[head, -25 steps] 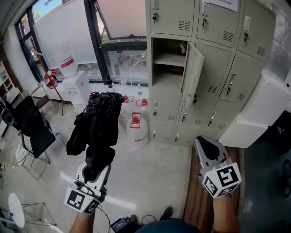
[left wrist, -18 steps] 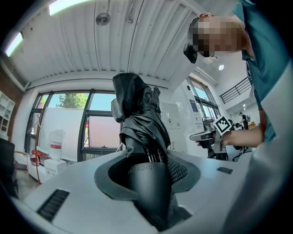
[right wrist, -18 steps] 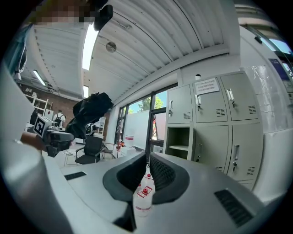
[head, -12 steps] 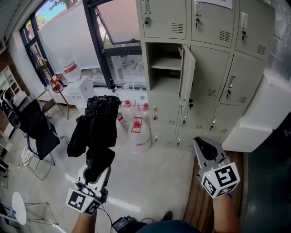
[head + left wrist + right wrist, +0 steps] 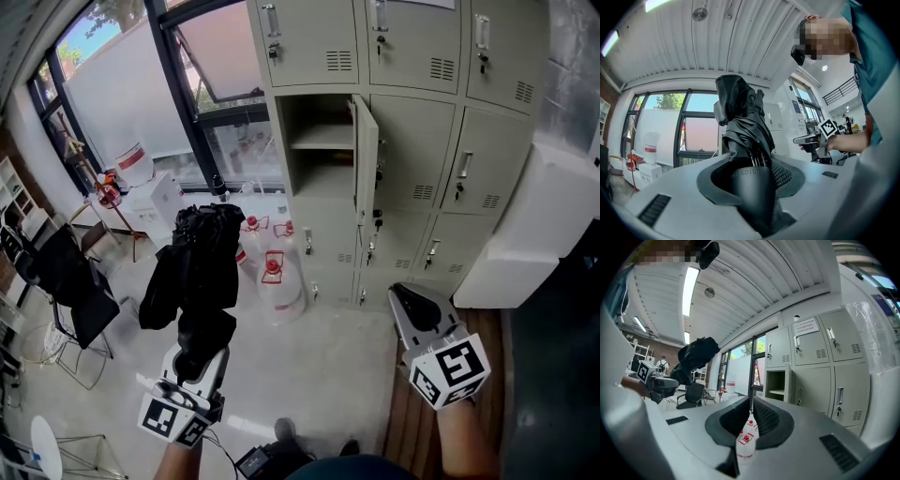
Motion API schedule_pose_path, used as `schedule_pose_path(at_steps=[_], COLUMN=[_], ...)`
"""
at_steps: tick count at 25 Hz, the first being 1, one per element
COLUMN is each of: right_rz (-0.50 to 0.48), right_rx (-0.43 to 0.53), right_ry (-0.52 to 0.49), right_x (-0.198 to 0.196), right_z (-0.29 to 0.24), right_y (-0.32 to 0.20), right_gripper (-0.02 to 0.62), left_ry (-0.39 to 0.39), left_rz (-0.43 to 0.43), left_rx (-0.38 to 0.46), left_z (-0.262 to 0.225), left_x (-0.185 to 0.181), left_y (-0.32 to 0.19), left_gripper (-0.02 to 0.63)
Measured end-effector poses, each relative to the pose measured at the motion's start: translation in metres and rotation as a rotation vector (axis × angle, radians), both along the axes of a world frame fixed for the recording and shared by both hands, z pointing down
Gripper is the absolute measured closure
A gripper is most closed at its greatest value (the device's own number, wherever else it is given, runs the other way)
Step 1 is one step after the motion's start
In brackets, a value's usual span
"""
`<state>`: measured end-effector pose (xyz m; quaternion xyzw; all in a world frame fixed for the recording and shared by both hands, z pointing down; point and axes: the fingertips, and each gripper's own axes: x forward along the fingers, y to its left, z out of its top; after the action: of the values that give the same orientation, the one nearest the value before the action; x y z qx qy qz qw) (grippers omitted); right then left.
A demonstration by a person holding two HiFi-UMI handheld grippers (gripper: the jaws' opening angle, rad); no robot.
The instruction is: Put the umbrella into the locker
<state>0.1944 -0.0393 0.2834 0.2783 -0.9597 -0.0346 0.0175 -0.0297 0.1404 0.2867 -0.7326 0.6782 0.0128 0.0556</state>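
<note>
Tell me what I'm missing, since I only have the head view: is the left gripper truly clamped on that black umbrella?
Observer: Yes. Its own view shows the left gripper shut on the handle of the umbrella; the handle fills the gap.
Operator: And the right one?
Observer: In its own view, the right gripper has its jaws together with nothing between them; water bottles show on the floor beyond.
Operator: Any marking on the handle?
Observer: Raised lettering runs across it, level with the pads.
</note>
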Motion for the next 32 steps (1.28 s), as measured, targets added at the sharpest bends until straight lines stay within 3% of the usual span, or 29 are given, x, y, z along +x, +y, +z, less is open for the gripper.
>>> schedule_pose_path(at_steps=[7, 14, 20, 32], right_rz=[0.078, 0.183, 0.246, 0.325], right_rx=[0.003, -0.001, -0.009, -0.016], right_ry=[0.044, 0.067, 0.07, 0.093], right_x=[-0.023, -0.067, -0.101, -0.124], right_z=[0.009, 0.003, -0.001, -0.001], right_y=[-0.03, -0.067, -0.094, -0.115], right_gripper=[0.552, 0.552, 0.551, 0.551], left_ry=[0.035, 0.086, 0.085, 0.101], left_rz=[0.084, 0.206, 0.233, 0.287], left_rx=[0.005, 0.025, -0.002, -0.019], left_z=[0.016, 0.012, 0.017, 0.025], left_x=[-0.034, -0.095, -0.147, -0.187], left_y=[-0.051, -0.122, -0.169, -0.21], left_gripper=[0.422, 0.42, 0.422, 0.422])
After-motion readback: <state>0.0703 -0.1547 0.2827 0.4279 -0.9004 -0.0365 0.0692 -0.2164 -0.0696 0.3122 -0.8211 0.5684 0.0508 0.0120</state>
